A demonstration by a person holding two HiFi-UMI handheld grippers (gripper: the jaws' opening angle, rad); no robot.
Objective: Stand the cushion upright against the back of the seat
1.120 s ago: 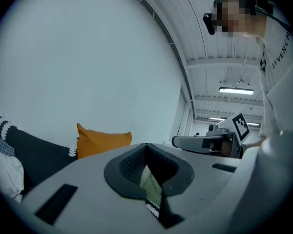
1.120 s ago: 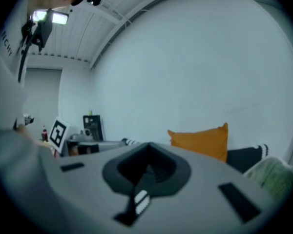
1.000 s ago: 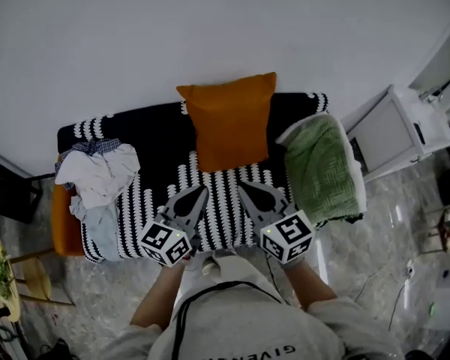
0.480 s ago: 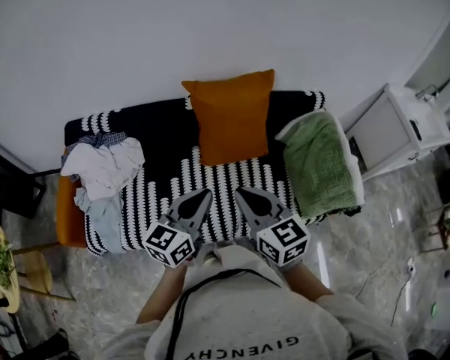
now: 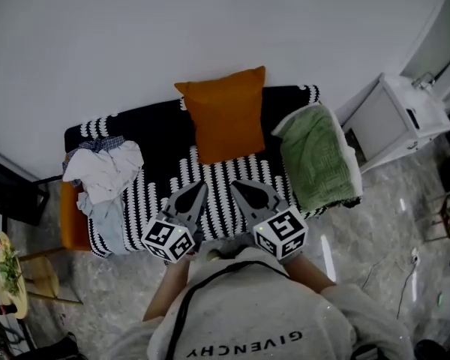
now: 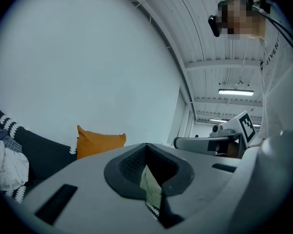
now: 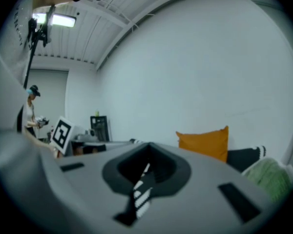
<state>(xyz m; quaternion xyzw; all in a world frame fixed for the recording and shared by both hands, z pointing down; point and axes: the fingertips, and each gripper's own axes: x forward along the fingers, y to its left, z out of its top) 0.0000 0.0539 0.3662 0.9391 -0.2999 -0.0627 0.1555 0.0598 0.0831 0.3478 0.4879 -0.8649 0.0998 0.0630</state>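
Note:
The orange cushion stands upright against the black back of the sofa, its lower edge on the black-and-white striped seat. It also shows as the orange cushion in the left gripper view and as the orange cushion in the right gripper view. My left gripper and right gripper hover side by side over the seat's front, short of the cushion. Both are shut with nothing in them.
A heap of white and blue clothes lies on the sofa's left end. A green blanket is draped over its right end. A white cabinet stands to the right, and a small table with a plant to the left.
Both grippers have drawn back a little from the cushion towards the person. The cushion stays upright where it was.

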